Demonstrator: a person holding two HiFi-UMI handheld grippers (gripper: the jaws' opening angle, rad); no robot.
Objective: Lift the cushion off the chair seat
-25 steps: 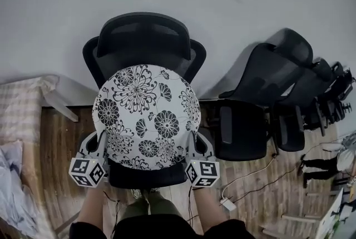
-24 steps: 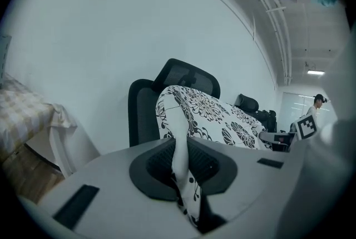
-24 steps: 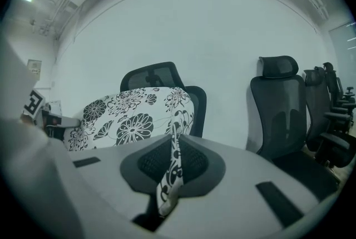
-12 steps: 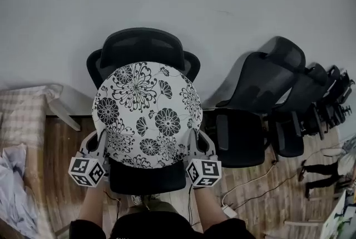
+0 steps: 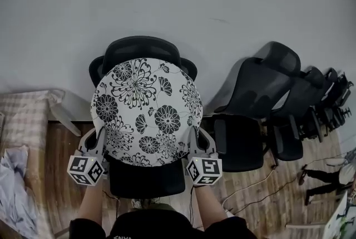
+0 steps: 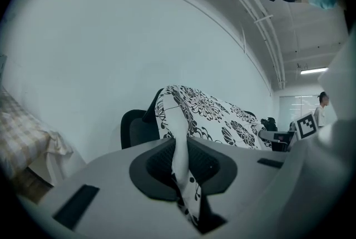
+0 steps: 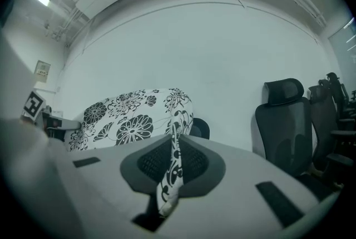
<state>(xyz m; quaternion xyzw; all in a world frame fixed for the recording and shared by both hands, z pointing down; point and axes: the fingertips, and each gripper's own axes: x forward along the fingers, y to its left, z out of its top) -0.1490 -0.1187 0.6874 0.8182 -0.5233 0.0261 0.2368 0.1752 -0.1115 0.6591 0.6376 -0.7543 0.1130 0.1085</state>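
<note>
1. Cushion (image 5: 146, 113) is shown in the head view held up over the chair (image 5: 147, 179) seat. It is gripped at both sides of its near edge so that the weight is shared evenly.
2. In the left gripper view, the left gripper (image 6: 181, 163) is clamped on a thin fold of cushion fabric.
3. In the right gripper view, the right gripper (image 7: 171, 163) is likewise closed on the cushion's edge. The lift is judged well along.
</note>
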